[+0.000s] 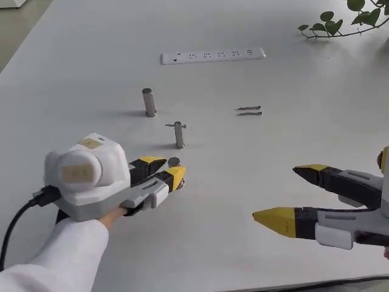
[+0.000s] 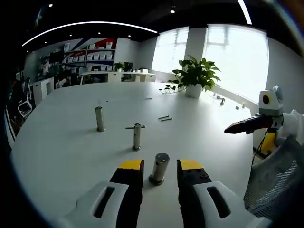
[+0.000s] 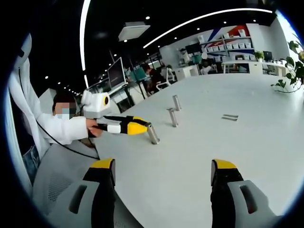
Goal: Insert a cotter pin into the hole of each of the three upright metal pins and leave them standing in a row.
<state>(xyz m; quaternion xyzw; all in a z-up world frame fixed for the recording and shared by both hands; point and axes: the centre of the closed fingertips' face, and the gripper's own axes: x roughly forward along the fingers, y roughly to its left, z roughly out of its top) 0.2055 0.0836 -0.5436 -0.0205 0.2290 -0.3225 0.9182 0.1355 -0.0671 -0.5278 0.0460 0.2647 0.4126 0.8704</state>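
Three short, silver-grey cylindrical metal pins stand upright in a slanting row on the left half of the white bench. The nearest pin [image 2: 159, 168], flat-topped with a slightly wider foot, stands between the yellow-tipped black fingers [image 2: 130, 175] of the left gripper [image 1: 167, 168], which sit apart on either side of it with a narrow gap each side. The middle pin [image 1: 179, 135] has a cotter pin [image 1: 176, 126] through its top, sticking out sideways. The far pin [image 1: 149, 102] has none. Two loose cotter pins [image 1: 249, 111] lie side by side further right. The right gripper [image 1: 276, 191] hovers by the bench's near edge, fingers wide apart. A white power strip [image 1: 213, 55] lies beyond the pins.
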